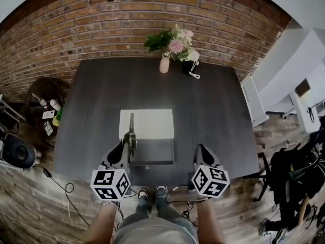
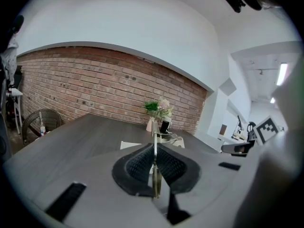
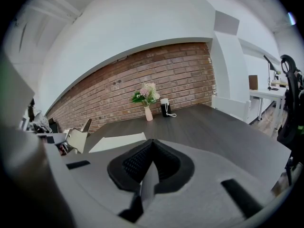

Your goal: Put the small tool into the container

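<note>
Container [image 1: 147, 124] near the front edge of a dark table [image 1: 96, 100], made of a white flat part toward the far side and a shallow grey tray part [image 1: 155, 154] toward the person; the grey floor of the tray shows plain from rim to rim. Left gripper [image 1: 131, 144] at the container's left edge, its jaws pressed onto a thin metal tool [image 1: 131, 127]; in the left gripper view the tool [image 2: 155, 148] stands straight between the ribbed pads of the left gripper [image 2: 155, 177] and reaches past them toward the far end of the table. From the head view the tool's free end lies over the left margin of the white part, while its gripped end is beside the tray's left corner; whether it touches the container cannot be told. Right gripper [image 1: 200, 150] to the right of the tray and apart from it; in its own view the right gripper [image 3: 148, 167] has its jaws pressed together with nothing between them. Pale vase [image 1: 164, 63] at the far edge holding flowers [image 1: 175, 41]; dark cup [image 1: 188, 66] just beside it.
</note>
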`<state>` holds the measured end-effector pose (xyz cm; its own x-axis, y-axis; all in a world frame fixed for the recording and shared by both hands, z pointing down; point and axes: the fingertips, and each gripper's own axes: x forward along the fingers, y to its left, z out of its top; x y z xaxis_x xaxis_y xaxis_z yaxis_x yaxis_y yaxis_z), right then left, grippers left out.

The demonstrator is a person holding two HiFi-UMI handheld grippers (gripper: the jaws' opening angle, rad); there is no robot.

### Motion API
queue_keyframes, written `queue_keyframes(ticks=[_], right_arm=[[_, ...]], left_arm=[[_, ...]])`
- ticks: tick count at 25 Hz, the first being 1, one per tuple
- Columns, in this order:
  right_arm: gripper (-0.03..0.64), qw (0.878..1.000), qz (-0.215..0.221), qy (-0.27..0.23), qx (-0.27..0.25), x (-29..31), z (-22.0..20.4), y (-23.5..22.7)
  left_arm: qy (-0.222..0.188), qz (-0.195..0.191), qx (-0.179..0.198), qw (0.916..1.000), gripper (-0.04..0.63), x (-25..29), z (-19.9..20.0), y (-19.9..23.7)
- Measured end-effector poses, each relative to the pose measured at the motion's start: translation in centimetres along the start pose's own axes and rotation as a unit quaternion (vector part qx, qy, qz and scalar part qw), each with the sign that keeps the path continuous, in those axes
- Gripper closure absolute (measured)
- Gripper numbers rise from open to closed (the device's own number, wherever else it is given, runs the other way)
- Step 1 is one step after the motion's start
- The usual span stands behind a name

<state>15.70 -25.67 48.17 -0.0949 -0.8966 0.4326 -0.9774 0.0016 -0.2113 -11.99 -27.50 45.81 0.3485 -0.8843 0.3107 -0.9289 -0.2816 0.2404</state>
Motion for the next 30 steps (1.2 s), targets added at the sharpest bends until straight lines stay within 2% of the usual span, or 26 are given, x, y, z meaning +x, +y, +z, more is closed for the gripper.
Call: queue_keyframes(ticks=[4,7,9,12,15,17,21,25,30], right_arm=[[0.615,1.0,-0.005,0.005,0.005,-0.4,-0.9,-0.3],[0.615,1.0,-0.011,0.007,0.008,-0.8,-1.2,-0.7],[0.615,1.0,-0.015,0.007,0.009,-0.9,-1.3,-1.1],[0.615,1.0,-0.02,0.01,0.01,-1.2,-1.6,-1.7],[0.615,1.0,-0.022,0.015,0.014,-1.3,-2.2,-1.9],[0.615,0.999,-0.025,0.017,0.018,-1.3,-2.5,-2.2],[0.615,0.999,-0.032,0.023,0.023,-1.4,-3.5,-2.9],[0.615,0.998,-0.039,0.035,0.036,-1.5,-4.8,-3.5],[0.615,0.997,-0.043,0.048,0.04,-1.4,-6.2,-3.7]], left_arm=[[0.007,-0.021,0.023,0.9995,0.581,0.1,-0.3,-0.7],[0.014,-0.051,0.063,0.9966,0.58,0.4,-0.3,-1.7],[0.021,-0.077,0.104,0.9913,0.58,0.8,-0.3,-2.5],[0.025,-0.125,0.161,0.9787,0.581,1.3,-0.1,-4.2],[0.026,-0.179,0.224,0.9576,0.581,1.7,-0.2,-5.9],[0.028,-0.219,0.266,0.9383,0.581,1.8,-0.6,-7.0],[0.052,-0.289,0.32,0.9006,0.581,1.8,-2.1,-8.9],[0.081,-0.317,0.382,0.8645,0.58,1.9,-3.8,-9.5],[0.104,-0.346,0.426,0.8294,0.58,2.0,-5.3,-9.7]])
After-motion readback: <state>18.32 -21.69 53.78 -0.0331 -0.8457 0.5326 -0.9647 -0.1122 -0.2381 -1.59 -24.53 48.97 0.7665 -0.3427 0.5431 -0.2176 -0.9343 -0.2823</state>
